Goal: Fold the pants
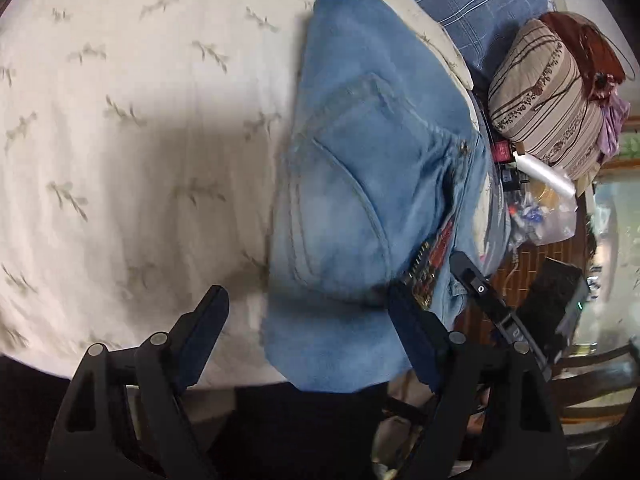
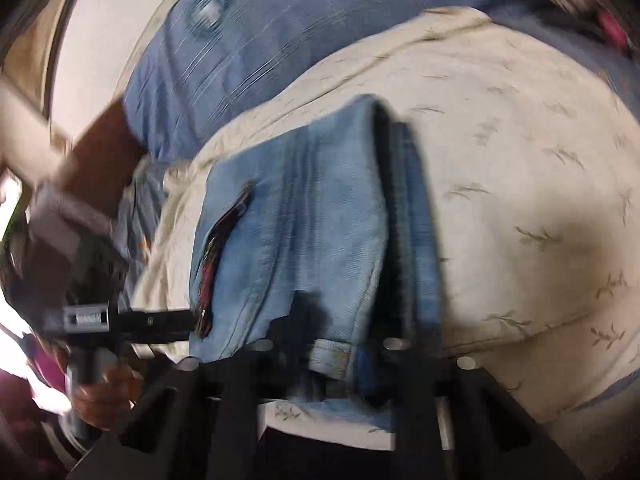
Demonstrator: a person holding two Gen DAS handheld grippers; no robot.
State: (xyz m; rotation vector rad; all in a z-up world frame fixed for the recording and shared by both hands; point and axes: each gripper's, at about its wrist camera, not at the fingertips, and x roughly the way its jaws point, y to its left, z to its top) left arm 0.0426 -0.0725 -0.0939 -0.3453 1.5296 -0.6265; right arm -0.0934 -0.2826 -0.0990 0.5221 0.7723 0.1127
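Jeans (image 1: 360, 184) lie folded on bedsheet (image 1: 140, 120) — left hand-held gripper (image 1: 308, 312) open.

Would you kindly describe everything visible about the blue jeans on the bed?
The jeans are light, faded blue denim, lying folded on the cream leaf-print bedspread near its edge. A stitched back pocket faces up, and a red-and-dark patterned patch shows by the waist. The right gripper is clamped on denim layers at the near end; the left gripper is open, straddling the near edge.
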